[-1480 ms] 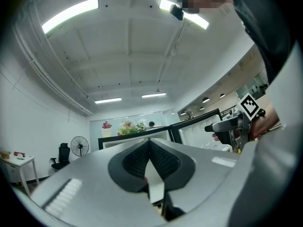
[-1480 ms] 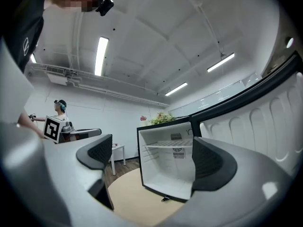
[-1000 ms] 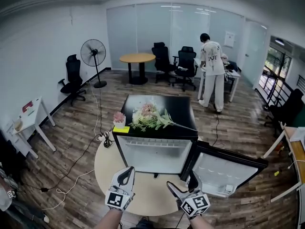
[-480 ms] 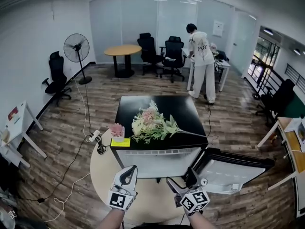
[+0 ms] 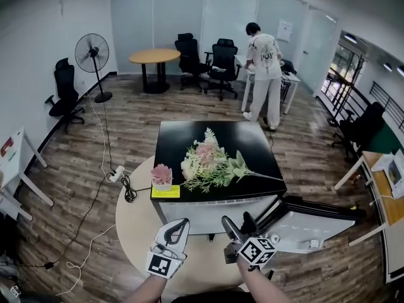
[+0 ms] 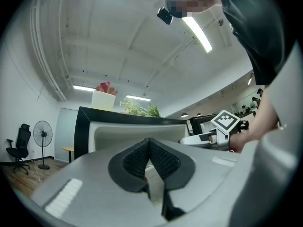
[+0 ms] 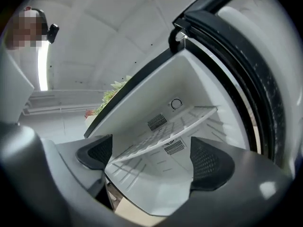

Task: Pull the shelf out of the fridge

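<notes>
A small fridge [image 5: 214, 208] with a black top stands on a round beige mat, its door [image 5: 319, 225] swung open to the right. The right gripper view looks into the white interior, where a white slatted shelf [image 7: 165, 132] sits level across the middle. My right gripper [image 5: 236, 225] is open just in front of the opening, with the shelf framed between its pads [image 7: 210, 161] but apart from them. My left gripper [image 5: 177, 226] is shut on nothing, held low before the fridge's left front [image 6: 106, 129].
A flower bouquet [image 5: 211, 165] and a small pink potted plant [image 5: 161, 175] lie on the fridge top. A power strip and cables [image 5: 120, 177] trail on the wood floor at left. A person [image 5: 264, 68] stands by desks and chairs at the back.
The view has closed in on the fridge. Both grippers have come nearer its front, the right one up to the open compartment. Left jaws stay shut, right stay open.
</notes>
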`<action>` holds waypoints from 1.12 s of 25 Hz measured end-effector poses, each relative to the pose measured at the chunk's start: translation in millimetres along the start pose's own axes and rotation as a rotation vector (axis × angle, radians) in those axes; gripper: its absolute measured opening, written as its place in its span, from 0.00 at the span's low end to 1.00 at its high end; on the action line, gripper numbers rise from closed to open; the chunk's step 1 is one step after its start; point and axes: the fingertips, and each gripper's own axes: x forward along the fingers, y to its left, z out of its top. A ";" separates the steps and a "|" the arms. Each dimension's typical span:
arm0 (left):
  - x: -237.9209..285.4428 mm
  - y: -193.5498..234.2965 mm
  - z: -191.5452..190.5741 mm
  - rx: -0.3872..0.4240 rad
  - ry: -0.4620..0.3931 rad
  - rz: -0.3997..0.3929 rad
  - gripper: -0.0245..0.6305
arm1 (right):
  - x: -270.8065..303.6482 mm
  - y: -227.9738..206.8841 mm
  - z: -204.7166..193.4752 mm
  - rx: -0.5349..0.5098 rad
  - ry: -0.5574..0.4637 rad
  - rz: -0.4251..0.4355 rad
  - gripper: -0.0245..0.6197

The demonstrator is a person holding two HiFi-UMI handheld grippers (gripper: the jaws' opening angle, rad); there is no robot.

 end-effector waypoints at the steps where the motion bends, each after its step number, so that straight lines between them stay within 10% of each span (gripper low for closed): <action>1: -0.4 0.2 -0.8 -0.003 0.001 0.001 0.04 | 4.5 -1.2 -0.7 0.026 0.003 0.000 0.85; 20: 7.6 -4.8 -12.4 0.035 0.092 0.056 0.04 | 80.5 -31.5 -24.0 0.641 0.055 0.079 0.81; 28: 12.8 -13.4 -18.5 0.035 0.115 0.050 0.04 | 85.0 -43.6 -24.4 0.810 0.034 0.066 0.40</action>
